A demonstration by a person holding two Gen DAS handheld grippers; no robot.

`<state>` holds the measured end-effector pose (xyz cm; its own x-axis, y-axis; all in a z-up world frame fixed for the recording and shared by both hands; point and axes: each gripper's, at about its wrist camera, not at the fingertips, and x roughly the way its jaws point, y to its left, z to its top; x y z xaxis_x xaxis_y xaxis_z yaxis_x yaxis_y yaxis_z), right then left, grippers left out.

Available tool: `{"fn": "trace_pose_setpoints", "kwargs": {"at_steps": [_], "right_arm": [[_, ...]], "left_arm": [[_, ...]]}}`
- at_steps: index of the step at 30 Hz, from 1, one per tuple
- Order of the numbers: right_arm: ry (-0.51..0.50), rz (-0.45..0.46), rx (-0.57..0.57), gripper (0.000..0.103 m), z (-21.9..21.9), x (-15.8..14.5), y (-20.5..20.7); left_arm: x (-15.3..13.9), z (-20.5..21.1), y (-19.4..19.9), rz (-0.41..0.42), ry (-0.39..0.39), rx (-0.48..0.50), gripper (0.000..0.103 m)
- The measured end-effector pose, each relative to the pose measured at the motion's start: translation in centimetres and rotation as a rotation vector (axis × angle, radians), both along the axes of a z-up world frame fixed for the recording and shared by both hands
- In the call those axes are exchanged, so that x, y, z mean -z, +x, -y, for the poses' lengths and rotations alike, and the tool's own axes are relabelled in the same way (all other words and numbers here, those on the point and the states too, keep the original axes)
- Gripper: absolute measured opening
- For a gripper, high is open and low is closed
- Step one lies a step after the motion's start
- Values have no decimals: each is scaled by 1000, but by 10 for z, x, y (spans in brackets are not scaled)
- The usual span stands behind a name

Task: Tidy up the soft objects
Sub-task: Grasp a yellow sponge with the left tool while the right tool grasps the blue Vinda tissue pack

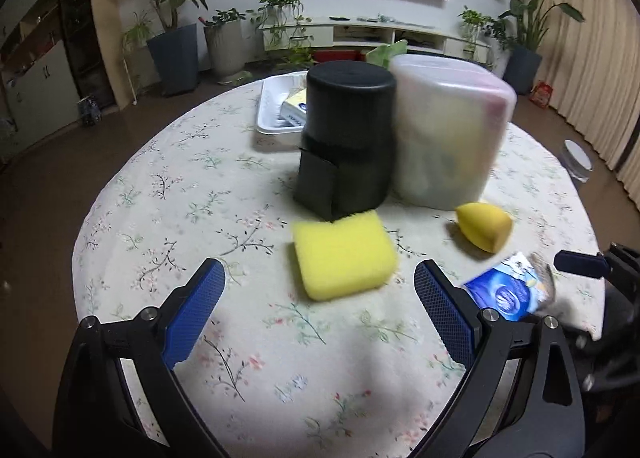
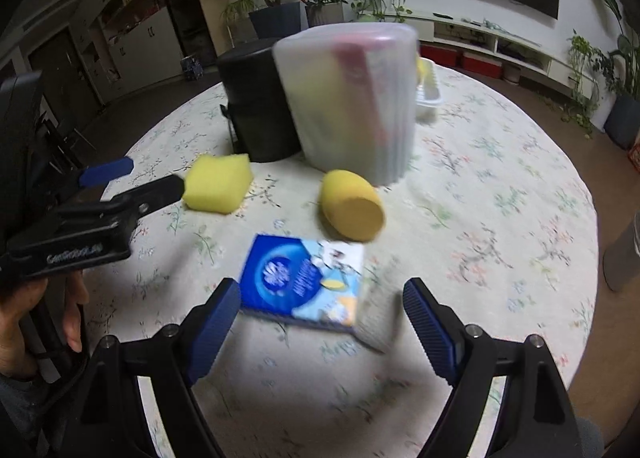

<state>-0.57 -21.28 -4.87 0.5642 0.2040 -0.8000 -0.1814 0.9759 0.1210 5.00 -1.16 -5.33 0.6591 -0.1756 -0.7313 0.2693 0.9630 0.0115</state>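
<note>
A yellow rectangular sponge [image 1: 342, 254] lies on the flowered tablecloth just ahead of my open, empty left gripper [image 1: 318, 290]; it also shows in the right wrist view [image 2: 218, 188]. A yellow egg-shaped sponge [image 1: 484, 228] [image 2: 352, 204] lies to its right. A blue tissue pack [image 2: 304, 282] [image 1: 508, 290] lies flat just ahead of my open, empty right gripper [image 2: 320, 308]. The left gripper [image 2: 120, 182] shows in the right wrist view, its fingers beside the rectangular sponge.
A black cylindrical container [image 1: 348, 138] and a frosted plastic box [image 1: 448, 134] holding soft items stand mid-table. A white tray [image 1: 272, 110] with a tissue pack sits behind them. The round table's edge [image 1: 86, 242] curves on the left; potted plants and a TV stand are beyond.
</note>
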Motion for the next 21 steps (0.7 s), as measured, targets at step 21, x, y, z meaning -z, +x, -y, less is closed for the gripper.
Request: {"fn": "trace_pose_setpoints", "kwargs": {"at_steps": [21], "right_arm": [[-242,-13,6,88,-43,21,20]], "left_arm": [[40,23,42,-141,62,-38,103]]}}
